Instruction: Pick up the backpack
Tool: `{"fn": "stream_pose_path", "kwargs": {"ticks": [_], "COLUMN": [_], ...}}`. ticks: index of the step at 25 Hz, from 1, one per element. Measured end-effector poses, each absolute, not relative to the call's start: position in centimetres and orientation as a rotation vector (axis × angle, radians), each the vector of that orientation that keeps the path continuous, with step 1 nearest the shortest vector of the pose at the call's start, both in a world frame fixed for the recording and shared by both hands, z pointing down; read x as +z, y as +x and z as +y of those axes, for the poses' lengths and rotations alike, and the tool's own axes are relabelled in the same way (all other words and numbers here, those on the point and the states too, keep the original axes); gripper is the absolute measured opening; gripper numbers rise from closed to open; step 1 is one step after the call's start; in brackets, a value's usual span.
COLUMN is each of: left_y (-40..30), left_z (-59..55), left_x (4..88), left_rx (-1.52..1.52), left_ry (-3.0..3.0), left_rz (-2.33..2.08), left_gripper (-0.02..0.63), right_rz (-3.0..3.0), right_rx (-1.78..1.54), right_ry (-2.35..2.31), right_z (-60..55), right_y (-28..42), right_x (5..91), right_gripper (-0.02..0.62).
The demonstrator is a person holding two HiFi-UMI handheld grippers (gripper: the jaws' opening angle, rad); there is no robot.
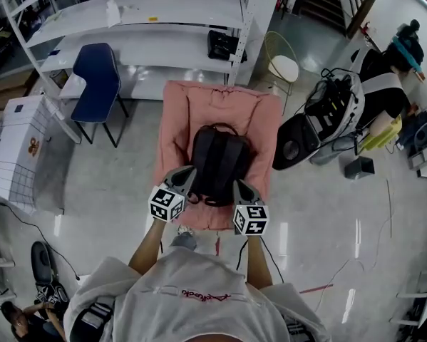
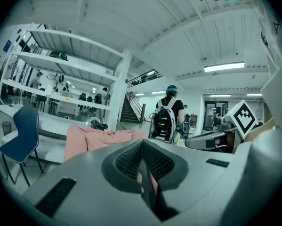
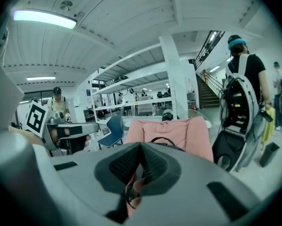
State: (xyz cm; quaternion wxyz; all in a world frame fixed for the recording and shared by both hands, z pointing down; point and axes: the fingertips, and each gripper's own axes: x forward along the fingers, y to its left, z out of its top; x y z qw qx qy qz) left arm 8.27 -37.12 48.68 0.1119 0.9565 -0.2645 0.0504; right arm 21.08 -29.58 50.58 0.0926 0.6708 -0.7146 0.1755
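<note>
Head view: backpack (image 1: pixel 219 164) lower edge obscured

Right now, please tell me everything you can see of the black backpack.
The backpack is black, of soft fabric as it looks, with a curved carry handle at its far end and strap loops at the near end. It lies lengthwise over the pink padded chair. The left gripper and right gripper flank its near corners, each shut on a dark strap, it seems.
</note>
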Motion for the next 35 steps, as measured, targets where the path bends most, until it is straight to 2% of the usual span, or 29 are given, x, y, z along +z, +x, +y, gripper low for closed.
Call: {"fn": "stream_pose_path", "kwargs": {"ticks": [15,24,35], "left_y": [7.5,9.2,12.2], "left_z": [-48.5,-49.1,-48.9], "left_x": [51.8,53.9,55.6], "left_rx": [0.229,0.299,0.339], "left_ry": [2.79,2.771,2.703], "left_rz": [-0.682,-0.703,-0.848], "left_gripper": [0.011,0.011,0.011], "right_rz": [-1.993,-1.999,-2.032], "right_rx": [0.583,0.659,0.715], "right_ry": [2.09,2.043,1.977], "right_z": [-39.0,-39.3,-38.4], "right_y": [22.7,24.8,30.5], "right_x": [52.8,55.9,58.1], "right_gripper": [0.018,0.018,0.018]}}
